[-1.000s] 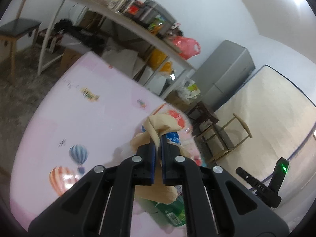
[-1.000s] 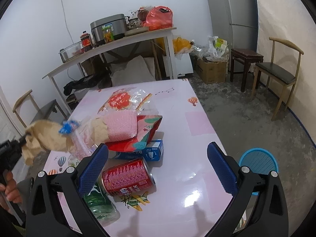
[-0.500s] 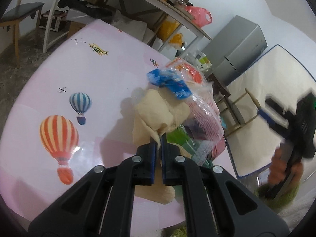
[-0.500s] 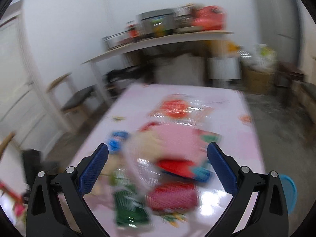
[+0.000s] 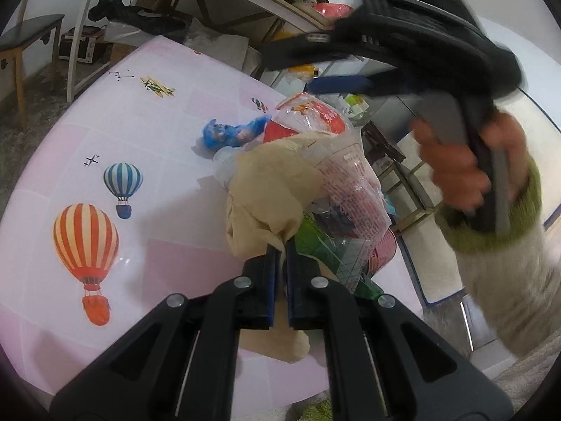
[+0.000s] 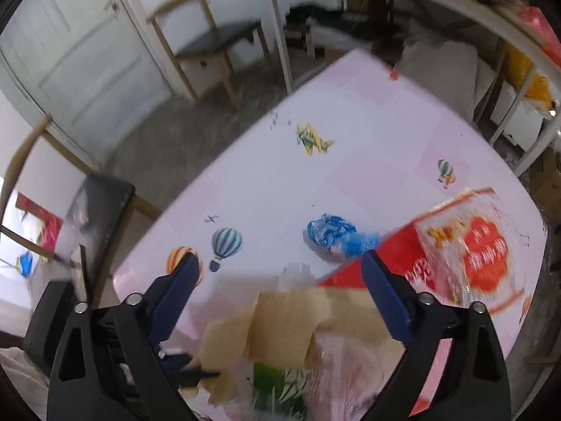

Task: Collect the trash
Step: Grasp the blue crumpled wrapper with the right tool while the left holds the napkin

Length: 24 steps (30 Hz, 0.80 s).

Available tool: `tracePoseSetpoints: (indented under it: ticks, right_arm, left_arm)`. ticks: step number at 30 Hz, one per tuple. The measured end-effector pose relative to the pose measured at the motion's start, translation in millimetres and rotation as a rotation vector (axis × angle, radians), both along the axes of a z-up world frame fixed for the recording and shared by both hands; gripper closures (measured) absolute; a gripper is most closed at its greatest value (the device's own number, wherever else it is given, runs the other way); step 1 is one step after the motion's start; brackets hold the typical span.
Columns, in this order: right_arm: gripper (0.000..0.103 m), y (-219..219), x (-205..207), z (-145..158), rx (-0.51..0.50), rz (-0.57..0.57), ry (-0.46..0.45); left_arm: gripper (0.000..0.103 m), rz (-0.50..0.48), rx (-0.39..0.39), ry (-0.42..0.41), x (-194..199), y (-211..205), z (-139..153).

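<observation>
From your left wrist camera, your left gripper (image 5: pixel 279 256) has its jaws pressed together on a fold of the crumpled tan paper (image 5: pixel 270 196). That paper sits at the near side of the trash pile on the pink desk (image 5: pixel 140 133). Just beyond the paper lies a clear plastic wrapper with red print (image 5: pixel 347 182), and beyond that a red and clear snack bag (image 5: pixel 308 115). A crumpled blue wrapper (image 5: pixel 231 131) rests on the desk just left of the snack bag. A green bottle (image 5: pixel 315 242) shows under the clear wrapper, right of the paper. Your right gripper (image 5: pixel 336 84) hangs above the far side of the pile, held in your right hand (image 5: pixel 463 172); it is blurred.

From your right wrist camera, the right gripper (image 6: pixel 280 287) has its jaws spread wide above the pile. The tan paper (image 6: pixel 280 322) lies between and below them, with the green bottle (image 6: pixel 277 382) nearer the camera. The blue wrapper (image 6: pixel 333 233) sits on the desk (image 6: pixel 350 161) just beyond the paper, and the snack bag (image 6: pixel 480 252) lies to the paper's right. A wooden chair (image 6: pixel 217 42) stands past the desk's far edge.
</observation>
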State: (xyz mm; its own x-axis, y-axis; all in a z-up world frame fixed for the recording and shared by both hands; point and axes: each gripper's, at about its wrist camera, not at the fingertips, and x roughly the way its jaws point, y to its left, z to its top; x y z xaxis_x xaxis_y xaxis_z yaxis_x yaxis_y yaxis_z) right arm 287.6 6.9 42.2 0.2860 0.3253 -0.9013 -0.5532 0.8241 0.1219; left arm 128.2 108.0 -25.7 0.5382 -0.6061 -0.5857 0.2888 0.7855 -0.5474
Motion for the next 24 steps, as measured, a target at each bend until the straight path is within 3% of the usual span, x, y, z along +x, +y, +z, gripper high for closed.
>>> tracePoseSetpoints:
  ticks: [6,10,16,20,24]
  right_arm:
    - [0.014,16,45,-17,-0.147,0.080,0.069]
    - [0.016,27,74,-46,-0.308,0.215,0.134]
    - [0.017,43,85,-95,-0.437,0.356,0.270]
    - [0.031,48,90,-116,-0.509,0.376,0.282]
    - [0.057,43,96,-126,-0.509,0.343,0.310]
  left_arm:
    - [0.099,-0.009,-0.016,0.020,3,-1,-6]
    - [0.099,-0.015,-0.020,0.022,4,-2,-6]
    - [0.099,-0.013,-0.026,0.023,7,1,-7]
    - [0.099,-0.013,-0.025,0.027,8,2,-8]
    - [0.099,-0.008,-0.027,0.026,6,2,-7]
